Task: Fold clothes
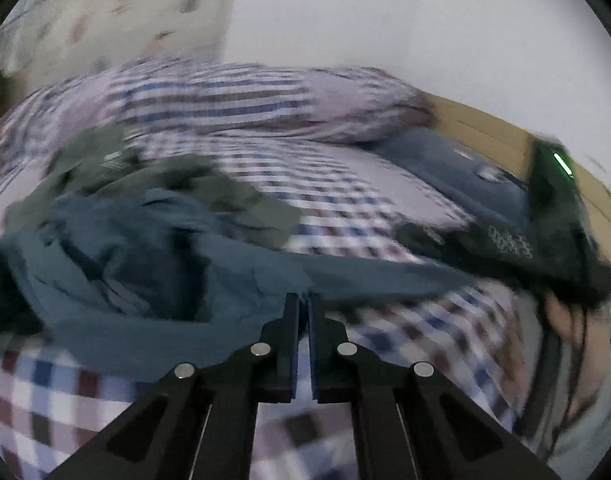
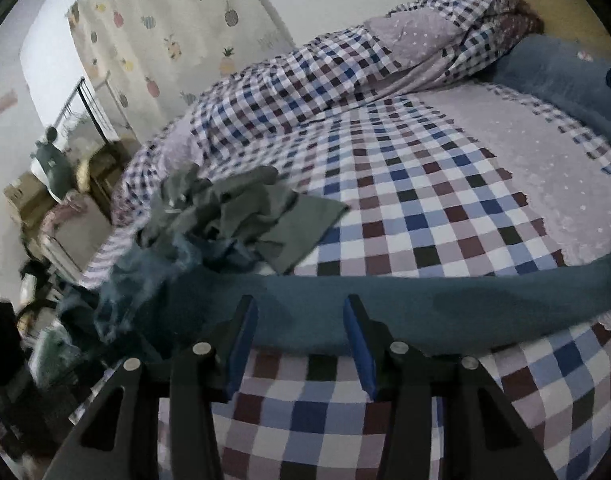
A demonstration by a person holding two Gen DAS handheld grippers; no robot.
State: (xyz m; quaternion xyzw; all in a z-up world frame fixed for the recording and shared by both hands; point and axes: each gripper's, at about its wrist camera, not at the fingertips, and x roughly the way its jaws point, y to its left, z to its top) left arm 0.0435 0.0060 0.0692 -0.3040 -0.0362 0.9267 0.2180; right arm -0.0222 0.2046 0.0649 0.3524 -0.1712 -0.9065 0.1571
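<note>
The blue cloth (image 2: 385, 292) lies on the checked bed (image 2: 425, 208), pulled into a long strip across the front. One end is bunched up beside a grey-green pile of clothes (image 2: 241, 212).

To do this step well, I think both claws should pull the blue cloth flat and straight first, with no lumps, and only then fold it over. Each claw should hold an edge, not a fat bunch.

The left claw (image 1: 303, 300) is pinched nearly closed, and its tips grip the edge of the blue cloth. The picture is blurry there. The right claw (image 2: 301, 308) is wide open. It holds nothing. Its tips sit right at the near edge of the blue strip, and I cannot tell if they touch it
</note>
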